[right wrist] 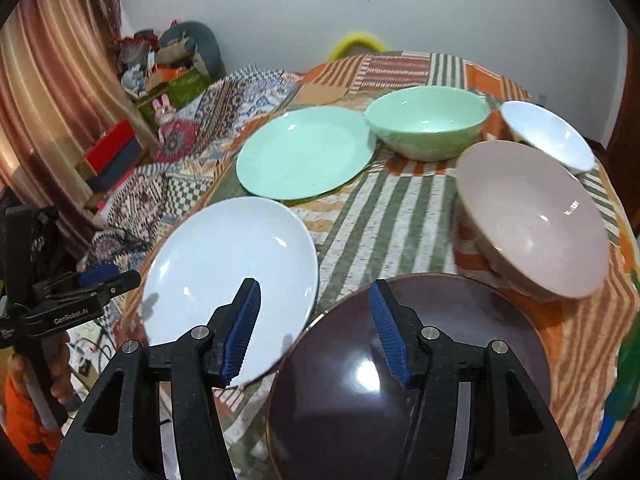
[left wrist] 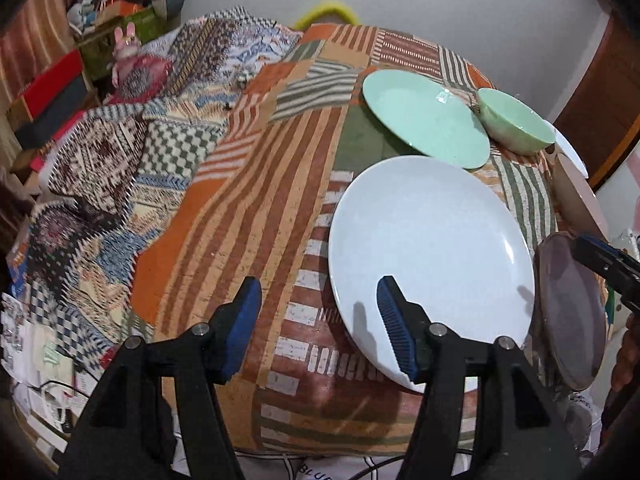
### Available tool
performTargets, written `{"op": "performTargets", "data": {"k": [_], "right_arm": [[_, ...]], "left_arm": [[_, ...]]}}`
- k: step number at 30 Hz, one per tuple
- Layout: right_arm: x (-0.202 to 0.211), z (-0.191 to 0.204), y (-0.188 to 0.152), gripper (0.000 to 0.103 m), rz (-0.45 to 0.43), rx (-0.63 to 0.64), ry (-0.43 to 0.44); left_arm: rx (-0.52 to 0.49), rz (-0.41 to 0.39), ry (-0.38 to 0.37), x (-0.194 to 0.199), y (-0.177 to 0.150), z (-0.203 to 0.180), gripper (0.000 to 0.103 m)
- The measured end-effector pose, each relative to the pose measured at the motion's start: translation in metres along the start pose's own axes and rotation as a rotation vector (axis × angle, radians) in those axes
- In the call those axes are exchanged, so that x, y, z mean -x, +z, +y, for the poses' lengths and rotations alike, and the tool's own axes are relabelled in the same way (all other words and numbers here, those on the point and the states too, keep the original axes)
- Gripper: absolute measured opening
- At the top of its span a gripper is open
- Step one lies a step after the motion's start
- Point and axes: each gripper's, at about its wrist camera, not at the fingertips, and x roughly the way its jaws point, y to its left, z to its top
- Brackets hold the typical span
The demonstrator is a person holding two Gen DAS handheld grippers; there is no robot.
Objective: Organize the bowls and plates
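On the patchwork tablecloth lie a white plate (left wrist: 432, 252) (right wrist: 232, 276), a mint green plate (left wrist: 424, 116) (right wrist: 304, 152) and a dark purple plate (left wrist: 572, 312) (right wrist: 408, 368). Behind them stand a green bowl (left wrist: 516, 120) (right wrist: 428, 120), a pink bowl (right wrist: 532, 212) and a white bowl (right wrist: 548, 136). My left gripper (left wrist: 320, 332) is open and empty at the white plate's near left edge; it also shows in the right wrist view (right wrist: 104, 280). My right gripper (right wrist: 314, 332) is open and empty above the seam between the white and purple plates.
A second patterned quilt (left wrist: 120, 168) covers the table's left side. Boxes, a pink rabbit toy (left wrist: 126, 46) and clutter stand at the far left. A striped curtain (right wrist: 52, 80) hangs on the left. The table's front edge is close below both grippers.
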Motion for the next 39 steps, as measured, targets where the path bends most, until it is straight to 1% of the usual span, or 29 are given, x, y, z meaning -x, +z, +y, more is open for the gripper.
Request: {"op": "performTargets", "data": {"k": [3, 6, 9, 10, 12, 14, 16, 19, 29, 31, 35, 39], "right_arm": [[-0.014, 0.003, 0.004, 0.053, 0.042, 0.019, -0.003], [-0.027, 0.007, 0.006, 0.053, 0.079, 0.041, -0.015], [-0.038, 0.009, 0.007, 0.052, 0.111, 0.051, -0.024], [-0.040, 0.009, 0.007, 0.050, 0.117, 0.054, -0.027], [-0.043, 0.009, 0.008, 0.035, 0.125, 0.055, -0.032], [-0.046, 0.006, 0.009, 0.033, 0.131, 0.043, -0.032], [-0.049, 0.004, 0.009, 0.029, 0.137, 0.033, -0.033], [-0.053, 0.003, 0.010, 0.025, 0.153, 0.026, -0.031], [-0.065, 0.008, 0.009, 0.025, 0.204, 0.068, -0.033], [-0.066, 0.008, 0.009, 0.026, 0.206, 0.067, -0.030], [-0.065, 0.005, 0.010, 0.026, 0.201, 0.052, -0.023], [-0.064, 0.008, 0.009, 0.026, 0.192, 0.032, -0.020]], "left_arm": [[0.013, 0.009, -0.030, -0.010, -0.001, 0.003, 0.060], [0.014, 0.001, -0.049, -0.014, -0.001, 0.001, 0.059], [0.005, -0.003, -0.065, -0.017, -0.001, 0.001, 0.052], [0.003, 0.000, -0.071, -0.018, -0.001, 0.001, 0.048], [-0.001, 0.006, -0.078, -0.021, -0.001, 0.001, 0.043], [-0.008, 0.009, -0.079, -0.024, -0.002, 0.001, 0.035], [-0.012, 0.007, -0.091, -0.026, -0.002, 0.002, 0.033], [-0.014, 0.003, -0.105, -0.026, -0.003, 0.002, 0.031], [-0.017, 0.025, -0.157, -0.034, -0.003, -0.005, 0.026], [-0.025, 0.021, -0.140, -0.033, -0.003, -0.008, 0.026], [-0.017, 0.032, -0.132, -0.032, -0.002, -0.009, 0.026], [-0.044, 0.012, -0.096, -0.024, -0.003, -0.013, 0.027]]}}
